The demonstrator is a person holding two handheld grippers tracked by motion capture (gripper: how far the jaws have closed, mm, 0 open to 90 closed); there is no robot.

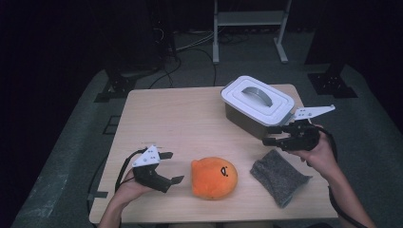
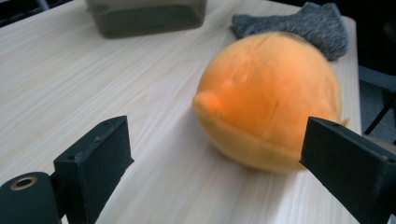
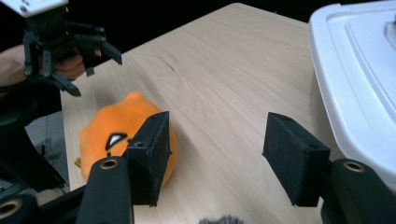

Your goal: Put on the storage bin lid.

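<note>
The orange plush (image 1: 214,177) is seen on the desk (image 1: 190,118), near its front edge, with a grey cloth (image 1: 279,175) to its right and a lidded box (image 1: 256,105) behind that. It is judged soft, light and easily squashed, best taken across its round middle. The left gripper (image 1: 168,167) is held just left of the plush, fingers spread and empty. The right gripper (image 1: 271,135), fingers also spread, is held beside the box. Open desk is left behind the plush.

It looked like a lab: a lone wooden tabletop (image 1: 190,114), dark surroundings, floor cables (image 1: 190,52), metal stands (image 1: 249,28)
</note>
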